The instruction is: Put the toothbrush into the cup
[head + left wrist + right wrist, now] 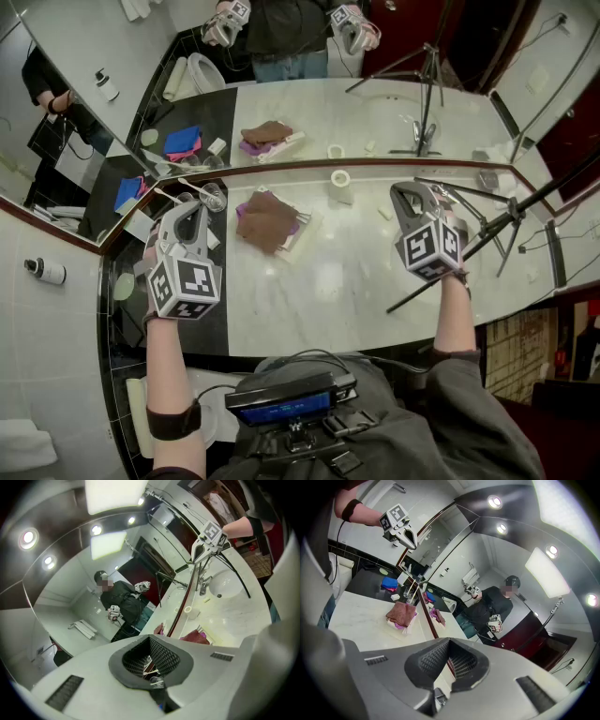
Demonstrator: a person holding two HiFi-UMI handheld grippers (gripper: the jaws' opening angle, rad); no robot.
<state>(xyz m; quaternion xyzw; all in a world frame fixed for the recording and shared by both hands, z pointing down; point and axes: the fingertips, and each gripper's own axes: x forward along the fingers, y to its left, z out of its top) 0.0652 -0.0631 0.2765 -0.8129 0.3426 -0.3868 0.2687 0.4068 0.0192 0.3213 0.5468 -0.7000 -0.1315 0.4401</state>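
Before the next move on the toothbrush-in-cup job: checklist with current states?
1. Left claw ready to grasp: not ok; shut, holding nothing.
2. Right claw ready to grasp: not ok; shut, holding nothing.
3. Cup upright by the mirror, just ahead of the left claw: ok.
4. Toothbrush located: cannot tell; a thin white stick beside the cup may be it.
5. Right side clear: not ok; a tripod leg slants across the counter near the right claw.

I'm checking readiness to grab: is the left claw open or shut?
Shut. The left claw shows its jaws meeting at the tips in its own view, nothing gripped between them.
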